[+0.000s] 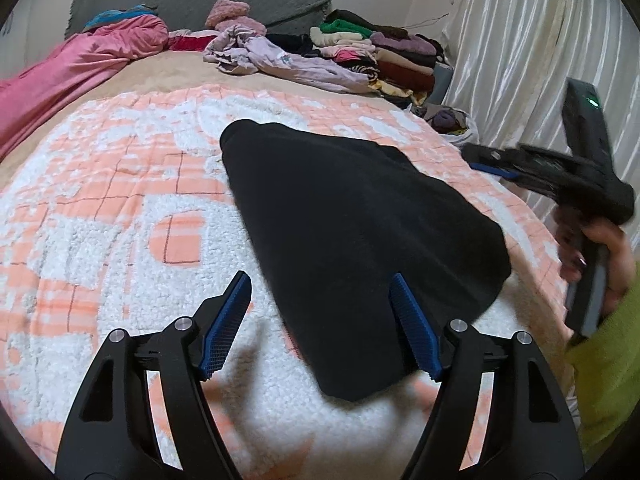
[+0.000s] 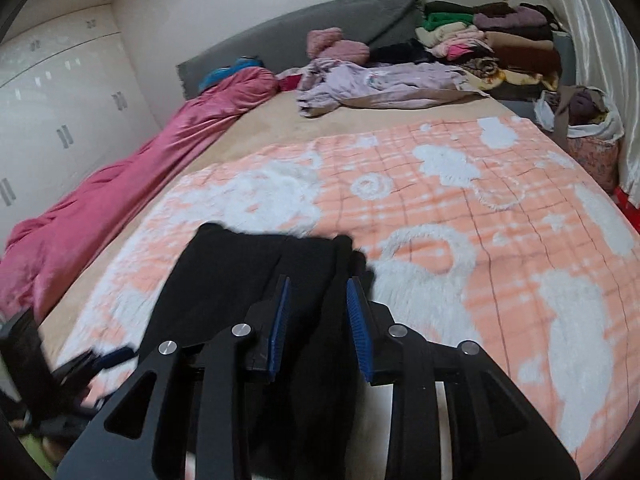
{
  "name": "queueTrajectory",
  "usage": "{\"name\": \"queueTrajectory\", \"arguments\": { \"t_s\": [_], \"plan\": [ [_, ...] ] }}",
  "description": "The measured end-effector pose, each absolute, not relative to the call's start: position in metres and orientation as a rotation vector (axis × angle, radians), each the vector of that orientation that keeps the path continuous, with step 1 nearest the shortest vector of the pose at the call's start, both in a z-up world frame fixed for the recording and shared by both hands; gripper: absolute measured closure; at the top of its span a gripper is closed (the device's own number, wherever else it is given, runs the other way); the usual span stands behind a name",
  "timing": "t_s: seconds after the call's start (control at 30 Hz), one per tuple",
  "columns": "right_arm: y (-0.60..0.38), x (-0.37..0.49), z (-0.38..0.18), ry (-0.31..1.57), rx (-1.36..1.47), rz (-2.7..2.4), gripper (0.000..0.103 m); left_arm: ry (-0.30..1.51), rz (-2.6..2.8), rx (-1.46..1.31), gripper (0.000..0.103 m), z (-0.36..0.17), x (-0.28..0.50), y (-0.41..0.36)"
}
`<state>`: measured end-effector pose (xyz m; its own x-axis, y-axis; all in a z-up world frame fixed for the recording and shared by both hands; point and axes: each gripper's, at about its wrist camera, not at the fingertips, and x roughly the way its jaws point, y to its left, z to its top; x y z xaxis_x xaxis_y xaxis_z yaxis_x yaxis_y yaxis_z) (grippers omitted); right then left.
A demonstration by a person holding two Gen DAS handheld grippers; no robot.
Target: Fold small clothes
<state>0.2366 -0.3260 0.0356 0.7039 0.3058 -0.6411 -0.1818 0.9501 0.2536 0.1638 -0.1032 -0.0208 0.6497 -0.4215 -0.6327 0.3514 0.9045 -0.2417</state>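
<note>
Black folded garment [image 1: 360, 232] lies flat on the peach-and-white fleece blanket [image 1: 120, 200] on the bed. The left gripper [image 1: 320, 320] is wide apart above its near edge, holding nothing. The right gripper [image 2: 316, 308] is narrowly parted over the cloth, not pinching it.

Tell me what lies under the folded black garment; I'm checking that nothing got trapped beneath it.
The folded black garment lies directly on the fluffy orange-and-white checked blanket, which shows all around it. Whatever sits beneath the garment's middle is covered and cannot be seen.
</note>
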Motion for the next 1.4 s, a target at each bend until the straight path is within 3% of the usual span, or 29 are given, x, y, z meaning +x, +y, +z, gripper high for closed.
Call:
{"name": "queueTrajectory", "arguments": {
  "t_s": [0.23, 0.77, 0.87, 0.97, 1.2, 1.4],
  "plan": [
    [-0.322, 0.209, 0.019, 0.831, 0.239, 0.367, 0.074, 0.778, -0.445, -0.067, 0.039, -0.032, 0.162, -0.112],
    [-0.308, 0.246, -0.009, 0.932, 0.406, 0.43, 0.074, 0.785, -0.449, -0.072, 0.038, -0.036, 0.158, -0.114],
    [-0.305, 0.248, -0.012, 0.93, 0.415, 0.433, 0.088, 0.786, -0.45, -0.075, 0.038, -0.036, 0.158, -0.114],
    [-0.303, 0.239, -0.001, 0.881, 0.359, 0.404, 0.091, 0.788, -0.454, -0.079, 0.038, -0.035, 0.157, -0.112],
    [-0.297, 0.222, 0.002, 0.827, 0.114, 0.269, 0.092, 0.799, -0.469, -0.076, 0.038, -0.036, 0.155, -0.115],
    [-0.31, 0.228, -0.016, 0.844, 0.196, 0.24, 0.084, 0.8, -0.471, -0.076, 0.038, -0.035, 0.155, -0.115]
  ]
}}
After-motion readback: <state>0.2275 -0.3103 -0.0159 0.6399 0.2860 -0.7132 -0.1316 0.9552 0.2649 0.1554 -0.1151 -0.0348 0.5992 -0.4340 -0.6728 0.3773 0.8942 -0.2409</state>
